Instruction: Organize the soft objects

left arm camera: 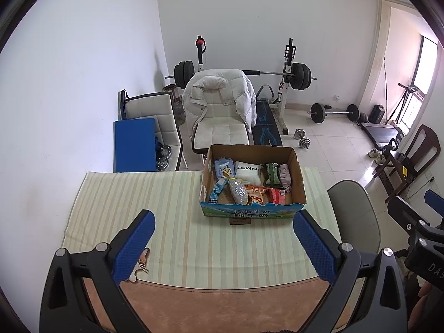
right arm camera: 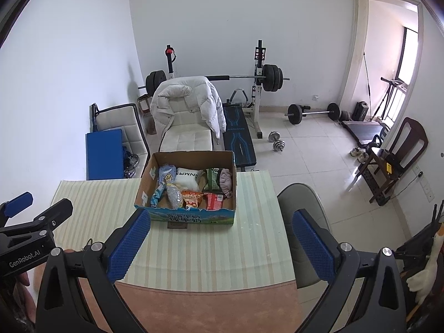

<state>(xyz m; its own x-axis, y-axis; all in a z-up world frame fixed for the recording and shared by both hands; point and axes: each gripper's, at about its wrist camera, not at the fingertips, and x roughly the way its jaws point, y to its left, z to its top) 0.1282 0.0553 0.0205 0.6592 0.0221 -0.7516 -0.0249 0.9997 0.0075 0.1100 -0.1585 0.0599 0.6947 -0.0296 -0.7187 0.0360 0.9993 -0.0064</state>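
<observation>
An open cardboard box (left arm camera: 298,183) stands at the far edge of the striped table mat (left arm camera: 172,222); it also shows in the right wrist view (right arm camera: 144,194). Inside lie soft packs: a white bag (left arm camera: 248,170), a blue tissue pack (left arm camera: 223,166), a clear speckled pouch (left arm camera: 238,191), an orange snack bag (left arm camera: 255,194), a red pack (left arm camera: 277,195), a green pack (left arm camera: 270,174) and a grey cloth (left arm camera: 285,177). My left gripper (left arm camera: 223,245) is open and empty above the mat, short of the box. My right gripper (right arm camera: 220,247) is open and empty, to the right of the left one.
A small tan object (left arm camera: 143,262) lies on the mat by my left finger. A grey chair (right arm camera: 302,208) stands at the table's right side. A white chair with a puffy jacket (left arm camera: 222,97) is behind the box. Weights and a bench stand beyond.
</observation>
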